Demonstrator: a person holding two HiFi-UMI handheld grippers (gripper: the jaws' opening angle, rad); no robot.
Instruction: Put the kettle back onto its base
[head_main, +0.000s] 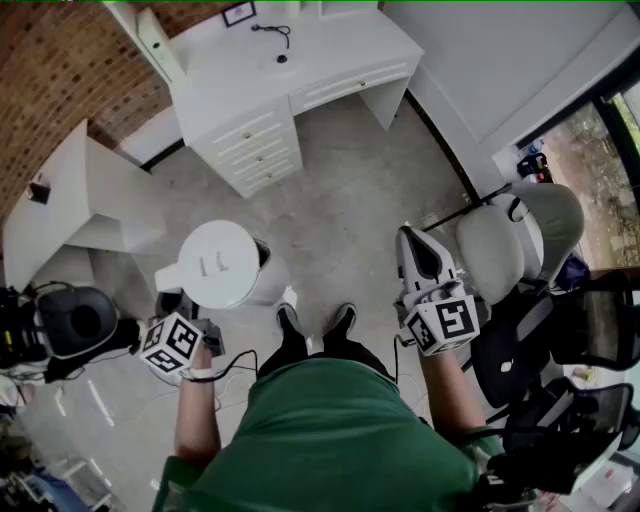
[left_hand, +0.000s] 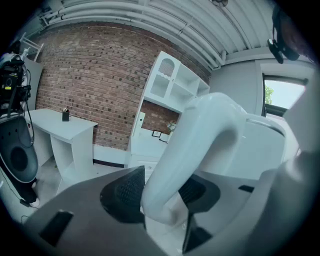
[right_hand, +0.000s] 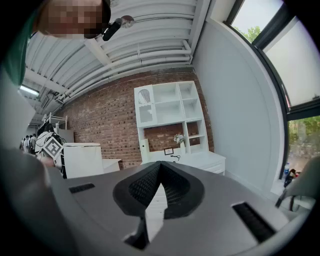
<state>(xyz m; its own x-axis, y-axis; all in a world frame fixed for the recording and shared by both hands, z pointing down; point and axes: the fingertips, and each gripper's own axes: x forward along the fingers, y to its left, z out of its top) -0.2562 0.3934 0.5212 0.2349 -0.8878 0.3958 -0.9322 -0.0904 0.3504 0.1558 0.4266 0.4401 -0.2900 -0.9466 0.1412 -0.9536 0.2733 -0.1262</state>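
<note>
Head view: the person stands on a bare floor with the white kettle (head_main: 222, 262) carried low at the left, lid up, well short of the white desk (head_main: 300, 60) ahead. The left gripper (head_main: 183, 318) reaches in at the kettle's handle side; the right gripper (head_main: 415, 245) is held out beside an office chair (head_main: 520, 240), apart from the kettle. No base shows here.

Left gripper view: the jaws stand wide but are clamped on the kettle handle (left_hand: 190, 150), one ribbed pad pressing each side of it, with the body just beyond. The left gripper (left_hand: 162, 192) carries the whole kettle.

Right gripper view: the right gripper (right_hand: 159, 187) has its jaws together at the tips with nothing between them, pointing toward the desk and a shelf unit (right_hand: 170, 107).

This looks like the carrying step. Next, I judge, the base must be found, then the kettle kept upright and lowered squarely onto it
</note>
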